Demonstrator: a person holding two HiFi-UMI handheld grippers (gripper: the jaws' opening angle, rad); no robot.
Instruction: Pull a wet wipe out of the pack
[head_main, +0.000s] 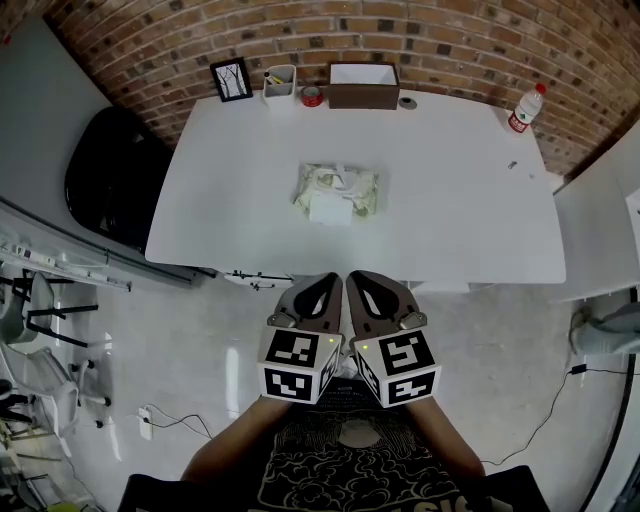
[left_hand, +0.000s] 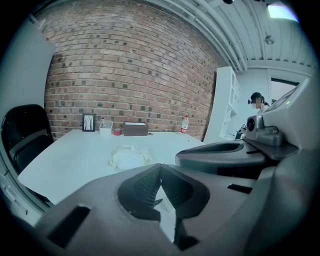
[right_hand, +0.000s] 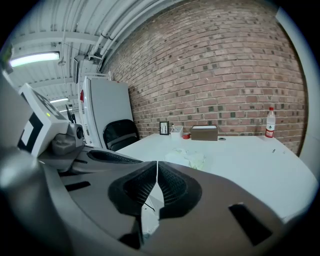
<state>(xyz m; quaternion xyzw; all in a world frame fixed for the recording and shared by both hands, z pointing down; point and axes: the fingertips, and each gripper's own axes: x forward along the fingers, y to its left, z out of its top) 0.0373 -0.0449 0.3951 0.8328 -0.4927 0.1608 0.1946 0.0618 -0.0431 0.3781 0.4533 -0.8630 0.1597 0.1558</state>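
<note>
The wet wipe pack (head_main: 336, 192) lies flat in the middle of the white table (head_main: 220, 200), pale green and white, with a white wipe or flap at its near side. It shows small in the left gripper view (left_hand: 129, 156) and the right gripper view (right_hand: 189, 158). My left gripper (head_main: 328, 283) and right gripper (head_main: 357, 281) hang side by side in front of the table's near edge, well short of the pack. Both are shut with nothing between their jaws.
Along the table's far edge stand a picture frame (head_main: 232, 79), a white cup holder (head_main: 280, 84), a red tape roll (head_main: 312, 96), a brown box (head_main: 364, 86) and a water bottle (head_main: 526, 108). A black chair (head_main: 110, 175) sits at the left. Cables lie on the floor.
</note>
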